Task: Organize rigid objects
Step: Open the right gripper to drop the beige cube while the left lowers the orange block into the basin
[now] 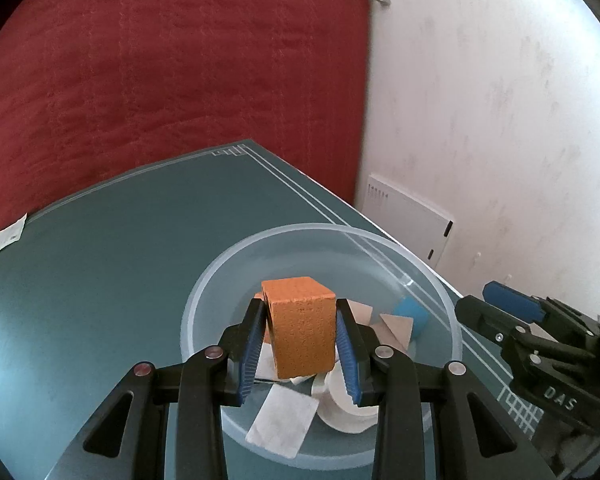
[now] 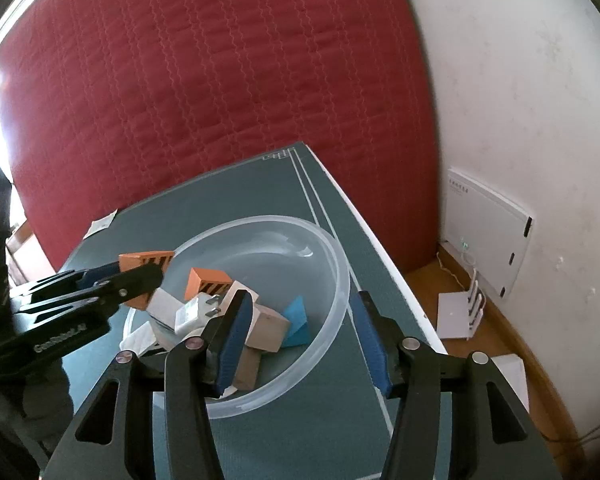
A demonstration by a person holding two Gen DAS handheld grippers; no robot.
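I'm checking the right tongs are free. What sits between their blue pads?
No block: between the right tongs shows only the clear bowl's rim and green table, in the right wrist view.

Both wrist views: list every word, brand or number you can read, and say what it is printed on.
"DAS" – on the right gripper body, left wrist view.
White lettering on the left gripper body, right wrist view – too blurred to read.
Small print on the wall panel – too small.
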